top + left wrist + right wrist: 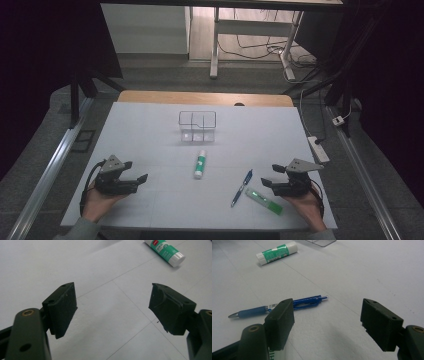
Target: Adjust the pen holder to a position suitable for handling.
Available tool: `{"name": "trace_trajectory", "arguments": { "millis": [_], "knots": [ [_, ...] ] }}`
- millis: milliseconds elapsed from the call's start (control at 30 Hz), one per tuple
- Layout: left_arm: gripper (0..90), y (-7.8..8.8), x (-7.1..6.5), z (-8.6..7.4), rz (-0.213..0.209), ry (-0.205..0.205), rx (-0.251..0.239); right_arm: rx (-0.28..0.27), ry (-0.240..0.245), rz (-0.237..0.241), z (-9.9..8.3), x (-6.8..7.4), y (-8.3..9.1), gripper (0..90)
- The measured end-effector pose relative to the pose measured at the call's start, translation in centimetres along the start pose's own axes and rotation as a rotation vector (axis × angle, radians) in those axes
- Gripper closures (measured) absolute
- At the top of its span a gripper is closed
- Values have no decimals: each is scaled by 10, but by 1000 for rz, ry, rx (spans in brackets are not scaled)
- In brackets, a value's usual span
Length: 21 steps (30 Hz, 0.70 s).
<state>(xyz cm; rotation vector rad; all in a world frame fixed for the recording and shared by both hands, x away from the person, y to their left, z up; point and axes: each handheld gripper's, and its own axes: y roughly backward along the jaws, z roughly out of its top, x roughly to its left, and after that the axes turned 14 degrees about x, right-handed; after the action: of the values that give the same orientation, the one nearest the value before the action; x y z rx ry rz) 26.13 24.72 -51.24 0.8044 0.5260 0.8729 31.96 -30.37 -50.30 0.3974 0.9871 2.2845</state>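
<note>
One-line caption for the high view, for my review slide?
Open left gripper and right gripper rest near glue stick, blue pen, green highlighter.

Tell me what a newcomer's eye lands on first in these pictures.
Two open black grippers, left and right, rest at the near corners of the white table. Between them lie a green glue stick, a blue pen and a green marker by the right hand; a clear organizer stands farther back.

White tabletop (pixel 150 130) carries a clear divided organizer (pixel 197 126), glue stick (pixel 200 164), blue pen (pixel 242 188) and green highlighter (pixel 263 200), all lying separately.
</note>
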Motion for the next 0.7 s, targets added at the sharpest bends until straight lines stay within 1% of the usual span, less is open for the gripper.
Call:
{"name": "trace_trajectory", "arguments": {
  "millis": [100, 300, 433, 533, 700],
  "knots": [
    [222, -1, 0, 0, 2, -1, 3, 0, -2, -7, 0, 0, 0, 267],
    [222, -1, -2, 1, 4, -10, 9, 4, 3, 5, 1, 2, 0, 266],
    [219, -1, -3, 1, 6, -9, 9, 10, 2, -5, 1, 3, -1, 266],
    [219, -1, -3, 1, 6, -12, 11, 16, 6, 5, 1, 2, -1, 266],
    [220, -3, -4, 2, 4, -21, 21, 18, 2, 4, 1, 2, -1, 266]
  ]
}}
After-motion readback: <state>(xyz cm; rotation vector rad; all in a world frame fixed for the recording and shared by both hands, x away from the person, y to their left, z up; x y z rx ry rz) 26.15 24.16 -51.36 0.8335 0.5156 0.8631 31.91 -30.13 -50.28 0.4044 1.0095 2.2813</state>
